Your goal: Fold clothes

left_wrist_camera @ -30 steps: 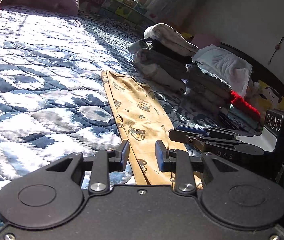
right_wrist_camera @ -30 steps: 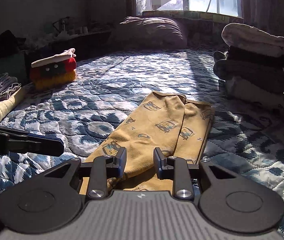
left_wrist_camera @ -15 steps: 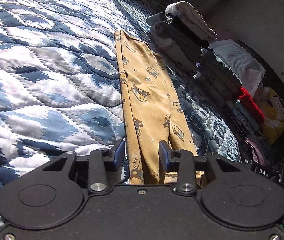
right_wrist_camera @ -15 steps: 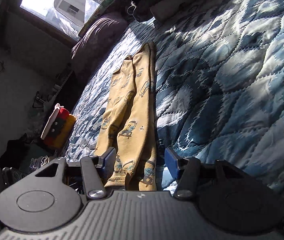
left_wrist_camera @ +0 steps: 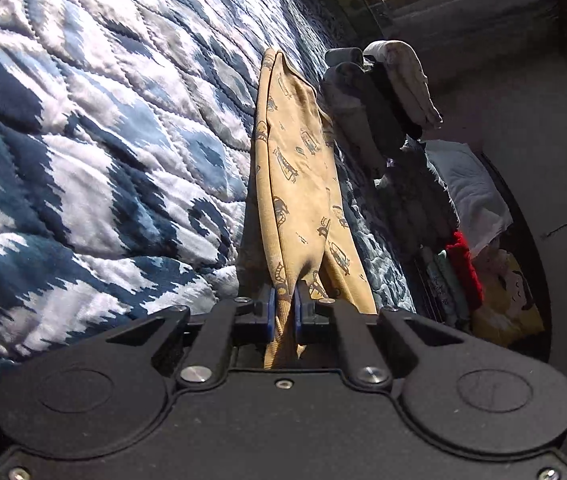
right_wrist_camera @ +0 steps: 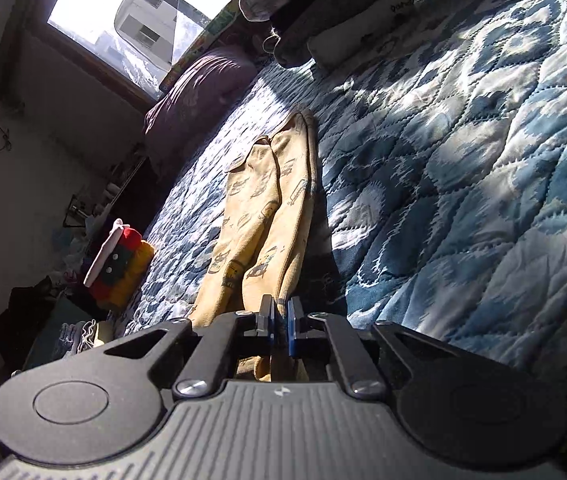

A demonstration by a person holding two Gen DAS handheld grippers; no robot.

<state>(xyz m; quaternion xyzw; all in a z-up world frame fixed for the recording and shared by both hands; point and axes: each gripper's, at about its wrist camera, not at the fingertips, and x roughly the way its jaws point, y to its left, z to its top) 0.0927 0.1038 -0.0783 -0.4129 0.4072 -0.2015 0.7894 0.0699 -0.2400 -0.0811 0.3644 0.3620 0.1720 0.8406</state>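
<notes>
The left hand-held gripper point(left_wrist_camera: 283, 306) is clenched on the near end of the yellow printed trousers point(left_wrist_camera: 299, 176), its blue pads point(left_wrist_camera: 269, 312) pressed against a bunched fold of cloth. The right hand-held gripper point(right_wrist_camera: 279, 320) is clamped the same way on the same near end, cloth pinched between its pads point(right_wrist_camera: 292, 330). Both grips sit at what looks like the waistband end, one to each side, probably so the garment can be lifted evenly and carried over itself without twisting.

Out from the grippers, the trousers point(right_wrist_camera: 267, 216) stretch away in a long narrow strip across the quilted blue-and-white bedspread point(left_wrist_camera: 95, 128), the two legs laid one on the other with the cuffs at the far end, toward the window side of the bed. That lengthwise fold appears done; the next step, as I judge it, is bringing the held end over toward the cuffs to halve the length. The near part of the cloth looks raised off the bed while the far part lies flat.

Beyond the cuffs, near the far edge of the bed, sits a stack of folded clothes point(left_wrist_camera: 387, 92), likely where the finished piece goes. A purple pillow point(right_wrist_camera: 199, 92) lies under the window, and a red-and-yellow soft toy point(right_wrist_camera: 121, 264) rests at the bed's left edge.
</notes>
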